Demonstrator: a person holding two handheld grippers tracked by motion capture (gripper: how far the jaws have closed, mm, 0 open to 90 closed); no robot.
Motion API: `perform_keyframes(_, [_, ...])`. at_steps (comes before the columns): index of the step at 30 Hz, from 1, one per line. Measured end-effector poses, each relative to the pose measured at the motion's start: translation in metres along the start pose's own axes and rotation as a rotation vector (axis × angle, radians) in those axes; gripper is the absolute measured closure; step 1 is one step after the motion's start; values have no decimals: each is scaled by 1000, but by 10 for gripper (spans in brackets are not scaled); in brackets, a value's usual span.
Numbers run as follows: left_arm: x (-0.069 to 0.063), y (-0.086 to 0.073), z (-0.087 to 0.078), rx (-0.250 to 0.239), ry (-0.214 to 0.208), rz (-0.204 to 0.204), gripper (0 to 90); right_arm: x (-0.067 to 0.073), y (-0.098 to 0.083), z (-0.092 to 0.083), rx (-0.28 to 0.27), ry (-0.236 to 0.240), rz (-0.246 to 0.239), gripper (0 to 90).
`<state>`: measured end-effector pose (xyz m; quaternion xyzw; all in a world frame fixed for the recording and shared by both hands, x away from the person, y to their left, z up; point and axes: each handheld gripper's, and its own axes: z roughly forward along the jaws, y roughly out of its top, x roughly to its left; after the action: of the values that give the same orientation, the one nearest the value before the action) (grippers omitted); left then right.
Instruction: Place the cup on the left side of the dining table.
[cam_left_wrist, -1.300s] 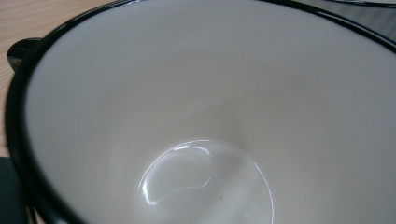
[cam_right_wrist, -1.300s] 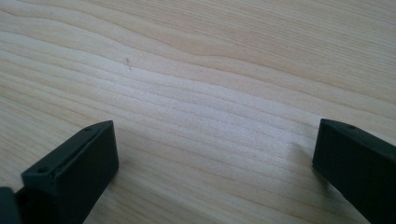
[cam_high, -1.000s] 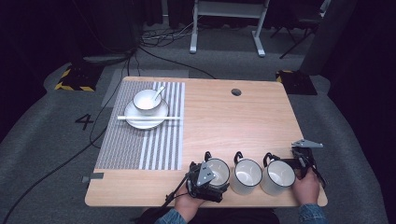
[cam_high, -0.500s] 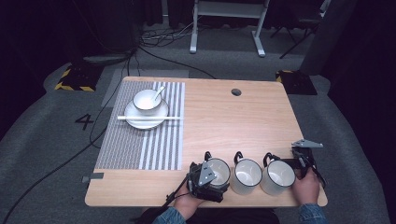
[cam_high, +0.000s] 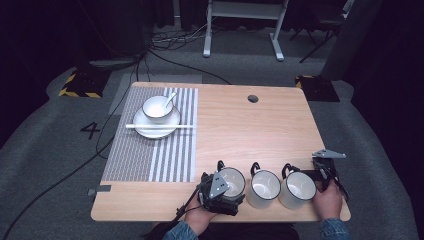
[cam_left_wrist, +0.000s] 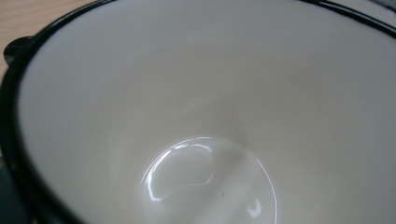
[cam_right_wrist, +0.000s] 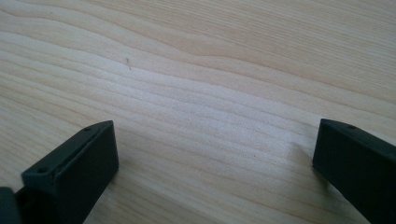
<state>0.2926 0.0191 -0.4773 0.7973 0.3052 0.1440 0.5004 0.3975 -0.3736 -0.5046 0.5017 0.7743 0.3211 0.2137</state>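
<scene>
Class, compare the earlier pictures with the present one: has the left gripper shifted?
No. The left gripper sits at the leftmost white black-rimmed mug, same spot below the striped placemat.

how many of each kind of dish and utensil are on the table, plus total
mugs: 3
bowl: 1
plate: 1
spoon: 1
chopsticks: 1 pair, across the plate
placemat: 1
total: 8
</scene>
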Motion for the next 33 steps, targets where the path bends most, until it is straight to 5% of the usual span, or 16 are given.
perform_keyframes(10, [8, 18, -26, -42, 12, -16, 35, 0, 0, 0, 0, 0, 0, 2])
perform_keyframes(22, [35, 26, -57, -39, 114, -14, 35, 0, 0, 0, -1, 1, 3, 2])
perform_keyframes(33, [60, 31, -86, -63, 196, -51, 35, 0, 0, 0, 0, 1, 0, 2])
